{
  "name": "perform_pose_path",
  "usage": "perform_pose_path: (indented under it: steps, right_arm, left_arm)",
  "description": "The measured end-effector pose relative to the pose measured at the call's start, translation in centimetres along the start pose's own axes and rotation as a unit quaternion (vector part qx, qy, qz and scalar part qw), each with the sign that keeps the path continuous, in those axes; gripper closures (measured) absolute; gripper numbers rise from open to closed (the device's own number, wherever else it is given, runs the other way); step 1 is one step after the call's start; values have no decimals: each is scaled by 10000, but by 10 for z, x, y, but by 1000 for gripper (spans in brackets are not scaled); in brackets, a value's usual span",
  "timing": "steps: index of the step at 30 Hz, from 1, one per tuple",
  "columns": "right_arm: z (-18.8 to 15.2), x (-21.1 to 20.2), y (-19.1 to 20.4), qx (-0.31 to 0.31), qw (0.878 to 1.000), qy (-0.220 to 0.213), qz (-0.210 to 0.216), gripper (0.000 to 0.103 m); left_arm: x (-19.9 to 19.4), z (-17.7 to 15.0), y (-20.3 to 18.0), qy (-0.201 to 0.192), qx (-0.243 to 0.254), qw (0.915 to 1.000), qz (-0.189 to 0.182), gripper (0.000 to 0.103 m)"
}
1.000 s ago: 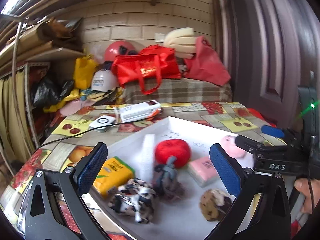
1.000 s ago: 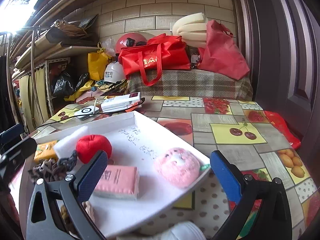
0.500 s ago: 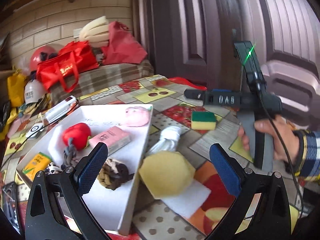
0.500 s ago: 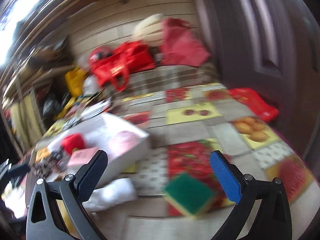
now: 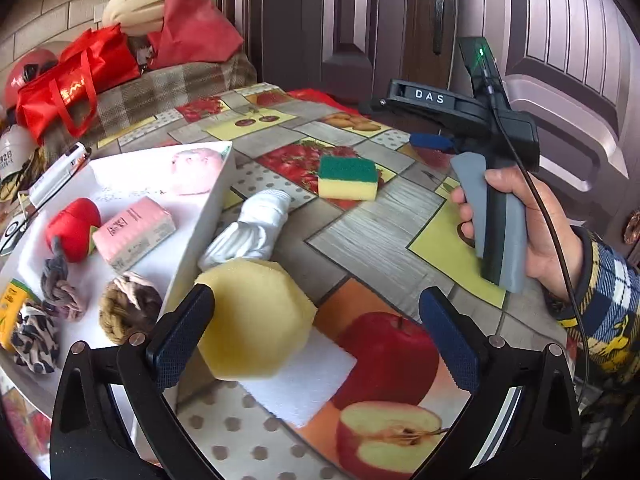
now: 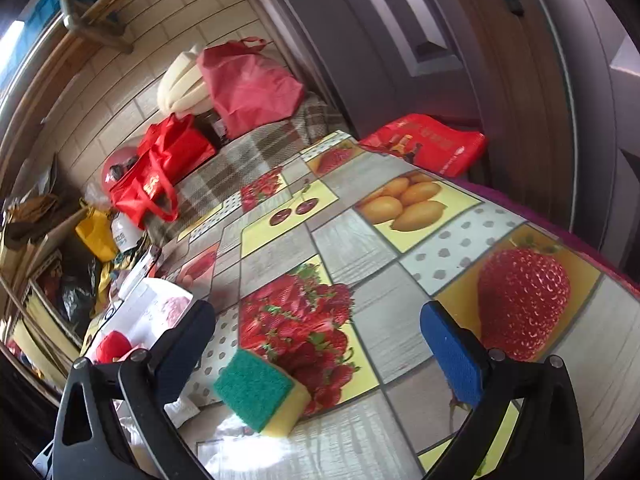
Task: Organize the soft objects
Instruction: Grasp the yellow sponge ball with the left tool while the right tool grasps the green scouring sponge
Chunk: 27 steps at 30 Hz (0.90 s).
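A white tray [image 5: 200, 216] on the left holds a red plush [image 5: 74, 228], a pink packet [image 5: 134, 234], a pink toy [image 5: 196, 170], rope knots and a brown ball. Beside the tray lie a yellow hexagonal sponge [image 5: 252, 320] on a white pad [image 5: 308, 384], a rolled white cloth [image 5: 252, 232] and a green-topped yellow sponge [image 5: 347, 178]. My left gripper [image 5: 312, 340] is open just in front of the hexagonal sponge. My right gripper [image 6: 320, 352] is open and tilted, with the green-topped sponge [image 6: 260, 392] low between its fingers, untouched. A hand holds the right gripper's handle [image 5: 492, 216].
A fruit-print oilcloth [image 6: 360, 240] covers the table. Red bags [image 5: 68, 80] and a plaid-covered bench [image 5: 168, 84] stand behind it, a dark door [image 5: 400, 20] to the right. A white box [image 5: 60, 172] and a cable lie behind the tray. A red bag [image 6: 428, 144] lies at the table's far edge.
Both grippers swung right, away from the tray toward the loose sponges. The right gripper has tilted and come close over the green-topped sponge. Both stay open.
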State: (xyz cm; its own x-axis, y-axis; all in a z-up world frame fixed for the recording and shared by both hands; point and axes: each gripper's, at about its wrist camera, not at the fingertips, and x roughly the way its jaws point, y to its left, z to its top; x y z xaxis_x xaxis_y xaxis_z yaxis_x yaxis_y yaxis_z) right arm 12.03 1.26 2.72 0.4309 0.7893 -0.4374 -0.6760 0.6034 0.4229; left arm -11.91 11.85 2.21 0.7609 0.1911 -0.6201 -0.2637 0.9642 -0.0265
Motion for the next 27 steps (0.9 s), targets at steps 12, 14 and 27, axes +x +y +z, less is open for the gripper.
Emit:
perform_pose_path:
  steps: [12, 14, 27]
  right_arm:
    - [0, 0, -3, 33, 9998, 76, 187, 0]
    - [0, -1, -4, 76, 9997, 73, 212, 0]
    - [-1, -1, -4, 163, 9992, 135, 327, 0]
  left_arm:
    - [6, 11, -38, -228, -22, 9952, -951, 1]
    - [1, 12, -36, -403, -157, 9957, -819, 1]
    - [36, 17, -37, 407, 8, 9986, 333, 12]
